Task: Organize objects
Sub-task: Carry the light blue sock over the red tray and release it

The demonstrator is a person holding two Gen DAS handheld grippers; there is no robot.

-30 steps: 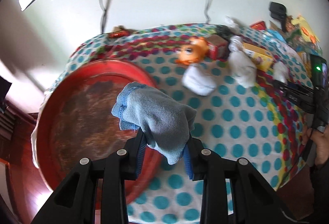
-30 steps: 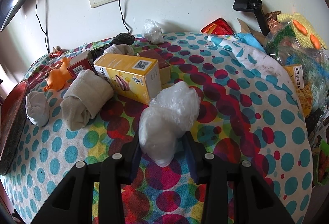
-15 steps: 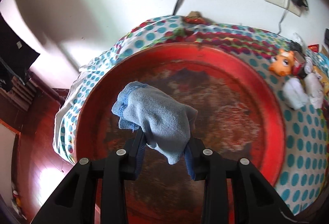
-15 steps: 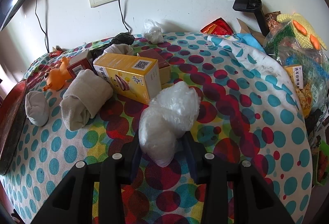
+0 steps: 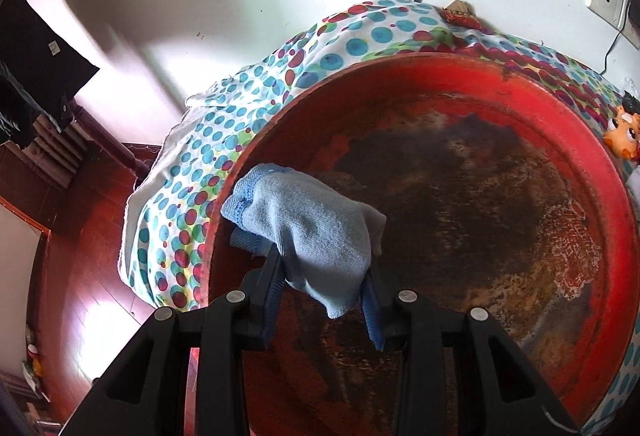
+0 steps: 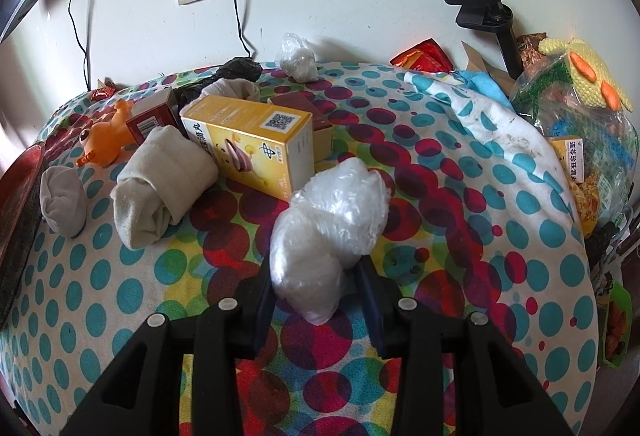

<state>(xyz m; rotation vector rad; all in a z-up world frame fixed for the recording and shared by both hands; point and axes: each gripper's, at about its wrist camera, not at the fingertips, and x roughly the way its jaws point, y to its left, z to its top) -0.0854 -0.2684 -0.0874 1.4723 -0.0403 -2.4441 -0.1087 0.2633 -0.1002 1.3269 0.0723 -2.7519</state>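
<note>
In the left wrist view a rolled light-blue cloth [image 5: 308,232] sits between the pads of my left gripper [image 5: 324,276], whose jaws are opening while the cloth still hangs pinched between them. It hovers over the near-left part of a big round red tray [image 5: 560,103] with a worn, dark bottom. In the right wrist view my right gripper [image 6: 316,276] is shut on a crumpled white plastic bag [image 6: 332,211], held just above the dotted tablecloth [image 6: 440,236].
A yellow box [image 6: 256,143], a rolled beige sock [image 6: 160,183], a grey sock ball [image 6: 64,201], an orange toy [image 6: 106,139] and dark red boxes [image 6: 148,117] lie left of the bag. Packets and a knitted toy [image 6: 580,75] crowd the right edge. The table's edge and the floor [image 5: 80,236] lie left of the tray.
The left gripper has carried the blue cloth leftward from beside the tray to over its near-left part, and its jaws stand slightly wider. The right gripper and its bag have not moved.
</note>
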